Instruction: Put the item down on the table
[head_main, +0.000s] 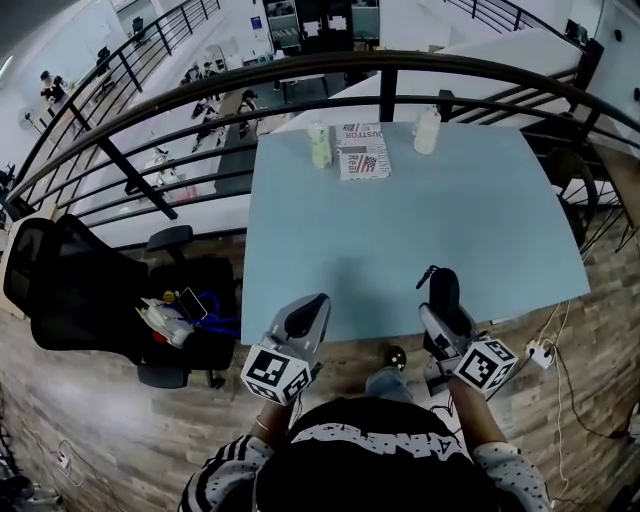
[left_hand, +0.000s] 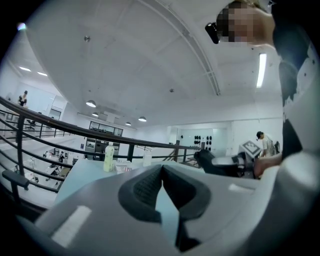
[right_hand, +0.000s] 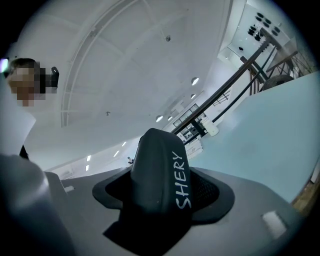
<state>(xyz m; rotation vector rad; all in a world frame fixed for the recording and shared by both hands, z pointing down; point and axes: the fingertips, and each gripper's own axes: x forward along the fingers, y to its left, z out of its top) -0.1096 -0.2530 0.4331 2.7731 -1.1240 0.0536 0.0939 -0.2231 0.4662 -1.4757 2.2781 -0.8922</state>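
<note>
A black, rounded pouch-like item (head_main: 443, 287) with white lettering "SHERY" (right_hand: 161, 167) sticks up from my right gripper (head_main: 445, 312), which is shut on it over the near right edge of the light blue table (head_main: 400, 220). In the right gripper view the item fills the space between the jaws of the right gripper (right_hand: 162, 192). My left gripper (head_main: 306, 320) hovers at the table's near left edge, shut with its pads meeting and nothing between them (left_hand: 162, 172). The left gripper view shows the item (left_hand: 212, 161) off to the right.
At the table's far edge stand a pale green bottle (head_main: 319, 146), a printed pack (head_main: 362, 158) and a white bottle (head_main: 427, 130). A dark curved railing (head_main: 380, 70) runs behind. A black office chair (head_main: 70, 290) stands at the left, a power strip (head_main: 540, 352) on the floor.
</note>
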